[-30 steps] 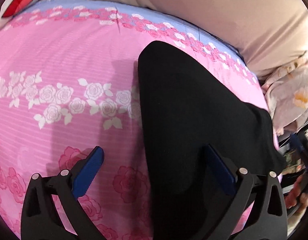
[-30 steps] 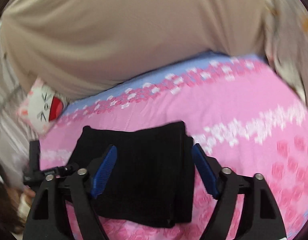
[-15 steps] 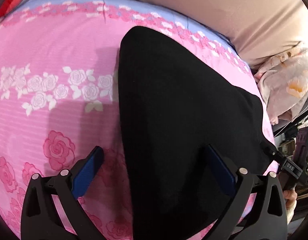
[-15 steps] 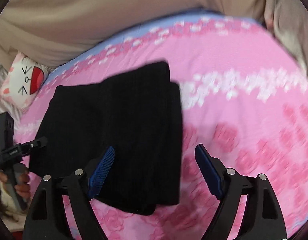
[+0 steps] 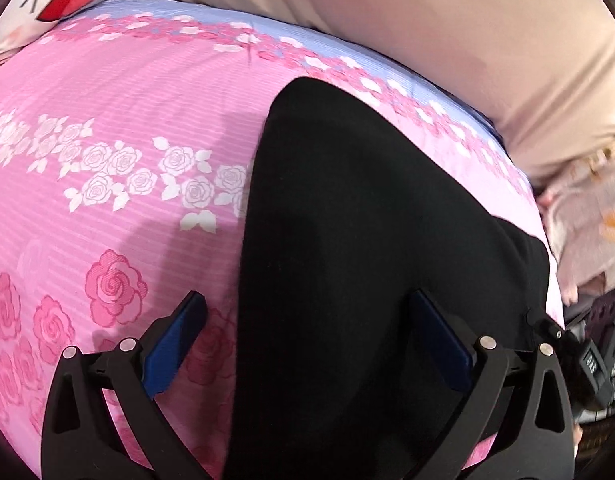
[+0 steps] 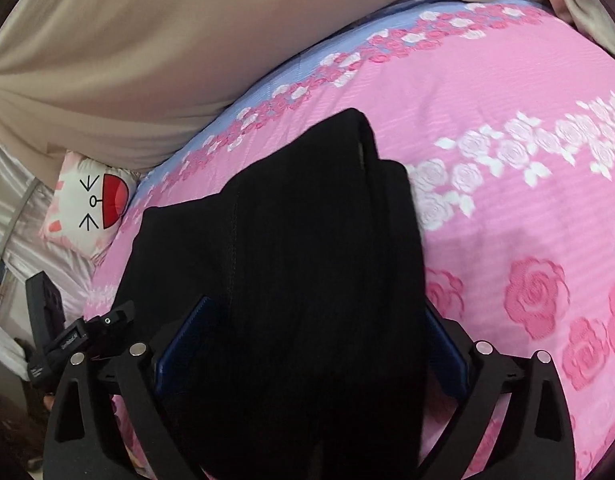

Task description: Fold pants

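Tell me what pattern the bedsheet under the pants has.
Pink bedsheet with white and darker pink roses, lavender border; clearest in the left wrist view.

Pants (image 5: 367, 260): lie on the bed (image 5: 127, 100), centre to lower right of the left wrist frame; centre of the right wrist frame.
Left tool (image 5: 307, 340): lower middle, one finger over the bed, one over the pants.
Right tool (image 6: 307, 344): lower middle, the pants between its fingers.
Cushion (image 6: 87, 204): left edge, beside the bed.
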